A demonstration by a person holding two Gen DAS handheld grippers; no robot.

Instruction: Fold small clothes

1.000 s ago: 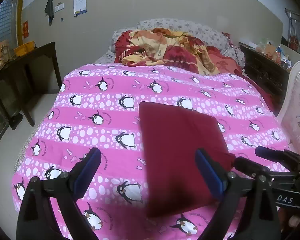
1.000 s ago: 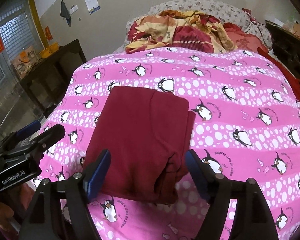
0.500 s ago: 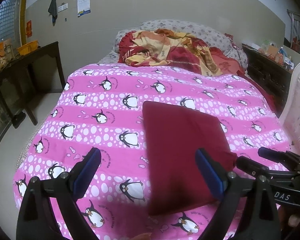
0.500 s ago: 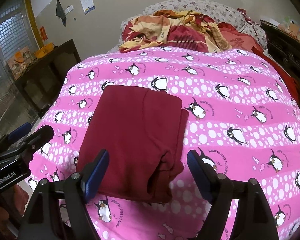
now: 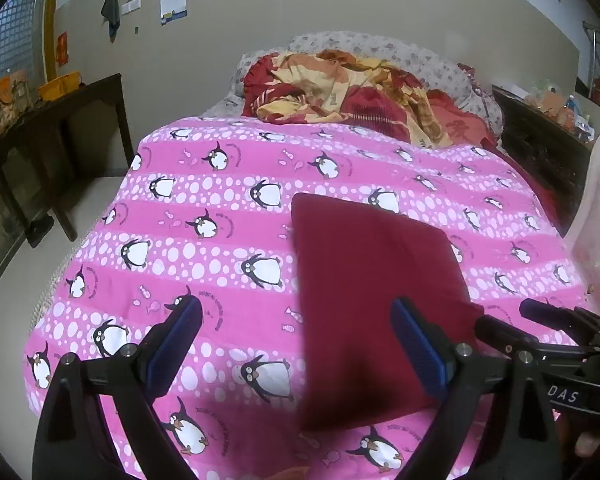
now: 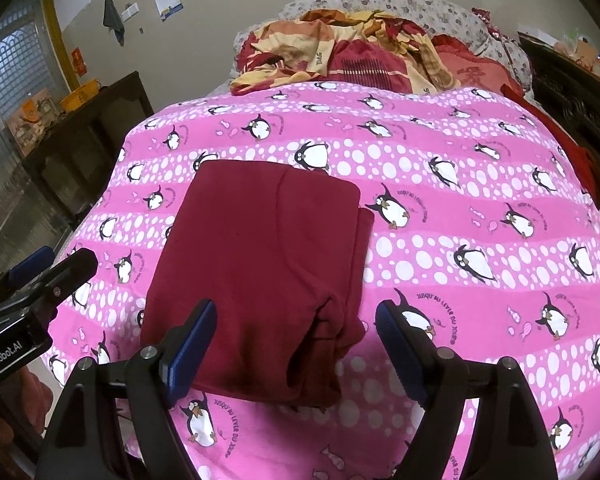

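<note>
The left claw (image 5: 296, 344) is hanging with its jaws spread wide, nothing between them; its two blue-padded fingers (image 5: 176, 336) are angling up toward 11 and 1 o'clock from the black frame at the bottom of the left wrist view. The right claw (image 6: 296, 344) is holding the same pose, jaws wide apart and gripping nothing, blue pads (image 6: 400, 344) facing inward. In the right wrist view the left claw is showing at 9 o'clock, pointing toward 2 o'clock. In the left wrist view the right claw is reaching in at 4 o'clock, pointing toward 10 o'clock. Both are hovering side by side, not touching each other.
</note>
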